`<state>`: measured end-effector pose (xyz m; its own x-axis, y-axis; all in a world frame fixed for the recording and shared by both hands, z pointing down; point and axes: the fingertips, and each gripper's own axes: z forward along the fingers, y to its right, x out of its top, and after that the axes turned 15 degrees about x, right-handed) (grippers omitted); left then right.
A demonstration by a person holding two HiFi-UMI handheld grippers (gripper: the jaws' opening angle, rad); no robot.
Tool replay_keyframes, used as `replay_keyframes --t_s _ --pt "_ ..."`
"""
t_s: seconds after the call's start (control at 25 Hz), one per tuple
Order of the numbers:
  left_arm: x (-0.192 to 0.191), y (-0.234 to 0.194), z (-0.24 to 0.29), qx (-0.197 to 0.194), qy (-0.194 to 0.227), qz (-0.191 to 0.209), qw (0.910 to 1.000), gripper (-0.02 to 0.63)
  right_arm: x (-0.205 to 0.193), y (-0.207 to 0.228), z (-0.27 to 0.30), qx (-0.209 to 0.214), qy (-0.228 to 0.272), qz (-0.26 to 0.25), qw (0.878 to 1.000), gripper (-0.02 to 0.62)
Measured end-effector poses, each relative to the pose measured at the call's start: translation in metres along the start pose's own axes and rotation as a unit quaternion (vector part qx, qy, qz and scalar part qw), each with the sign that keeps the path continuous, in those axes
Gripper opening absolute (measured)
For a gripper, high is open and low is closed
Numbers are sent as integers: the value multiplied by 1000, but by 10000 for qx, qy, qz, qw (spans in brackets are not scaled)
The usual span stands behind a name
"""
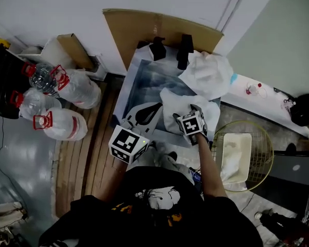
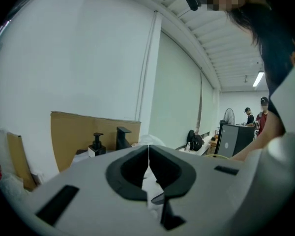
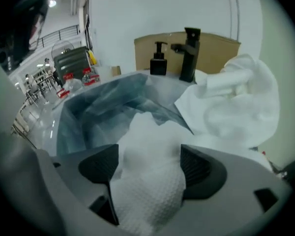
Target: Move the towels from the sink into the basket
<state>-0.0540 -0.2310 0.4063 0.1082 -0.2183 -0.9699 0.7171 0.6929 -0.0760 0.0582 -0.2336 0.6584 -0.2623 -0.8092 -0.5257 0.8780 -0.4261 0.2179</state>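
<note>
Two white towels lie at the sink (image 1: pixel 144 81). The near towel (image 3: pixel 150 195) is heaped in the lower right part of the basin in the head view. Its waffle-textured fold rises between the fingers (image 3: pixel 101 163) of the right gripper (image 3: pixel 148 167), which stand wide apart on either side of it without clamping it. The far towel (image 1: pixel 208 73) is bunched over the sink's upper right corner, just beside the black faucet (image 1: pixel 184 49). A black soap dispenser (image 1: pixel 157 48) stands left of the faucet, and a cardboard sheet (image 1: pixel 144 24) leans on the wall behind both. The left gripper (image 2: pixel 148 154) hovers at the sink's lower left edge, its fingers closed tip to tip on nothing. At the right of the head view sits the round wire basket (image 1: pixel 265 138), with a white folded cloth (image 1: pixel 236 156) inside it. Clear water bottles (image 1: pixel 67 104) with red handles cluster at the left of that frame.
</note>
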Motion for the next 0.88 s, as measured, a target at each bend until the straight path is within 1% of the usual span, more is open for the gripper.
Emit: replay_keyframes --t_s 0.08,0.24,0.28,0.36,0.4,0.44,0.56,0.64,0.76,0.88 --pt "-2 -9 -2 60 -17 -33 10000 8 -11 8 16 -46 -446 7 9990 380" --pt "-4 -19 -1 79 -56 -72 9999 8 -25 27 36 -240 -1120 -330 9929 380" --pt "-4 -20 0 72 -67 -82 9999 8 -28 31 39 -297 -1208 -370 9915 380" --pt "-6 -24 1 66 -95 -98 9999 8 -30 38 41 -445 -1210 -327 9911 379" --pt "-7 -26 2 62 -107 -100 9999 8 -29 40 41 -516 -1190 -294 9911 369" --pt "-8 -28 3 60 -123 -100 9999 8 -27 41 41 -578 -1167 -273 9911 344" --pt "-10 -31 5 4 -162 -94 9998 8 -19 39 33 -736 -974 -191 9923 241" --pt "-9 -29 9 -88 -159 -87 9998 8 -13 38 21 -802 -670 -27 9945 191" --pt "-8 -26 15 -220 -163 -57 9996 8 4 32 2 -663 88 429 9968 173" --pt "-3 -17 20 -423 -112 3 9990 8 28 20 -28 -552 842 613 9930 170"
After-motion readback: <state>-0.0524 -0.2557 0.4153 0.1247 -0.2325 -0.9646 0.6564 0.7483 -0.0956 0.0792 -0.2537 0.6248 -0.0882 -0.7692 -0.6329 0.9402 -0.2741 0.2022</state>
